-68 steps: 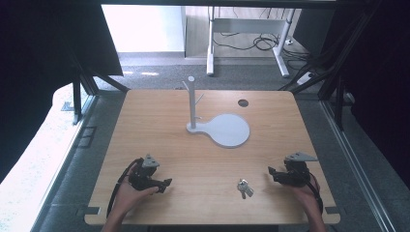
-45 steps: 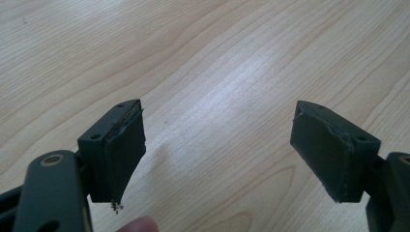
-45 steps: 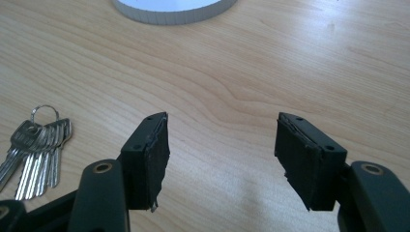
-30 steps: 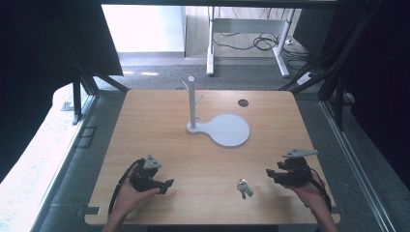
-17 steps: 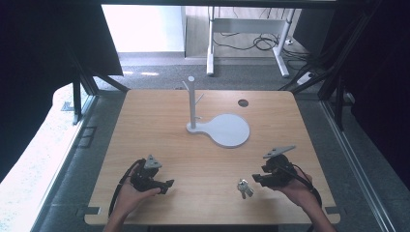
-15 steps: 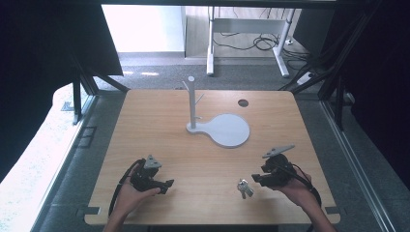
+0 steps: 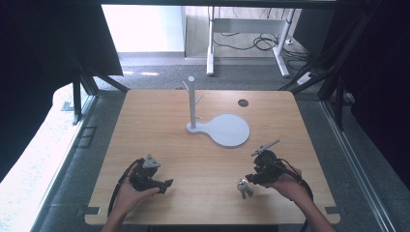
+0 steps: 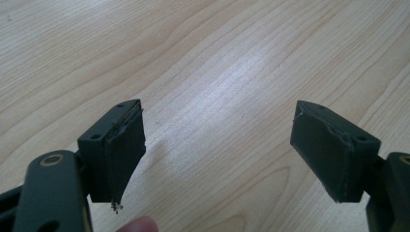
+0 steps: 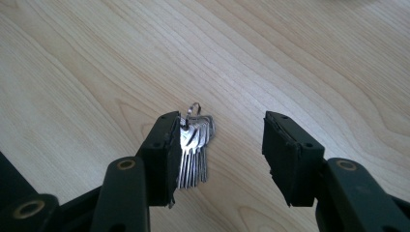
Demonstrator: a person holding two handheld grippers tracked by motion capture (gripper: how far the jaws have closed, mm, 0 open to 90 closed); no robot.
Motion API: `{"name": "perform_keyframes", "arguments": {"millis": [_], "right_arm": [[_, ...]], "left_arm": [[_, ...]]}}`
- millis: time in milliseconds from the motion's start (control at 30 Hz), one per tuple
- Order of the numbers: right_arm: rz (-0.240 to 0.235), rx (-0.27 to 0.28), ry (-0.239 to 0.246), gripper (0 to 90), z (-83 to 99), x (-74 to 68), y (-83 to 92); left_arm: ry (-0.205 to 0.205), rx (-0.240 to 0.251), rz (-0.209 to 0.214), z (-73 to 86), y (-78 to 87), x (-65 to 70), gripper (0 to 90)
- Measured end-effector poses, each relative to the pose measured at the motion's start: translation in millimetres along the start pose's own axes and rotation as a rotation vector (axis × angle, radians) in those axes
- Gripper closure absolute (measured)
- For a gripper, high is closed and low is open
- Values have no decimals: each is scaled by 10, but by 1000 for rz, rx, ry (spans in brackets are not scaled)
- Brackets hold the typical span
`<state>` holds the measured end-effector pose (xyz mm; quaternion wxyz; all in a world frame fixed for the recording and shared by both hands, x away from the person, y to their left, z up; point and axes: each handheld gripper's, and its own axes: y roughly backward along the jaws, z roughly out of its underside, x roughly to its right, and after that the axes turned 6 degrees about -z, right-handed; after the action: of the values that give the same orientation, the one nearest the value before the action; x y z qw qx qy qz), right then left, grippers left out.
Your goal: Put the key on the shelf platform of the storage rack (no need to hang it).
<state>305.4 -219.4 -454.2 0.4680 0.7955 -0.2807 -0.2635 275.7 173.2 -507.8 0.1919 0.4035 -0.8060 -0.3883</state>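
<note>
high view, from the left: the left claw (image 7: 164,183) rests low on the table (image 7: 145,125), held in a hand (image 7: 126,193), its tips aimed toward the middle of the near edge. nothing lies ahead of it. left gripper view has its jaws wide apart over bare wood, with a fingertip (image 8: 140,225) at the bottom edge.

ahead of both claws, well apart from them toward the far side, stands a white stand (image 7: 192,104) with short pegs, its flat round base (image 7: 229,130) spreading to the right.

farther right, the keys (image 7: 243,187) lie flat on the table, just off the tips of the right claw (image 7: 248,179), between it and the near edge. the right hand (image 7: 285,183) is by far the nearer one; the left claw is well apart from the bunch.

right gripper view settles the relation that matters. the right claw (image 9: 217,145) has its jaws apart, and the keys (image 9: 193,150) lie inside that gap, not centred: they are hard against the jaw at the left of the view, with open wood between them and the other jaw. the blades run along the claw's own line, pointing back toward the hand, and the ring (image 9: 192,112) lies at the far end, just past the jaw's tip. i judge that closing now would catch the blades across their flat stack, though whether the jaws sit low enough to grip them i cannot tell.
</note>
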Motion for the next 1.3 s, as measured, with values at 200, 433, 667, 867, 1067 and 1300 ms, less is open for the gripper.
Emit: {"name": "perform_keyframes", "arguments": {"millis": [200,433,667,867,1067,1300], "right_arm": [[-11,-23,15,512,-96,-40,-111],[-21,-69,17,556,-123,-56,-240],[-17,-109,21,566,-146,-54,-394],[-10,-135,7,597,-183,-27,-483],[-27,-159,-1,648,-208,-37,-541],[-30,-173,11,695,-244,-60,-569]], "left_arm": [[0,5,-5,0,12,-6,203],[0,3,-6,4,3,-18,203],[-2,-3,-7,9,-14,-16,203],[1,-4,-7,11,-13,-24,203],[4,-2,-8,14,-9,-30,203],[0,-6,-8,14,-20,-24,203]]}}
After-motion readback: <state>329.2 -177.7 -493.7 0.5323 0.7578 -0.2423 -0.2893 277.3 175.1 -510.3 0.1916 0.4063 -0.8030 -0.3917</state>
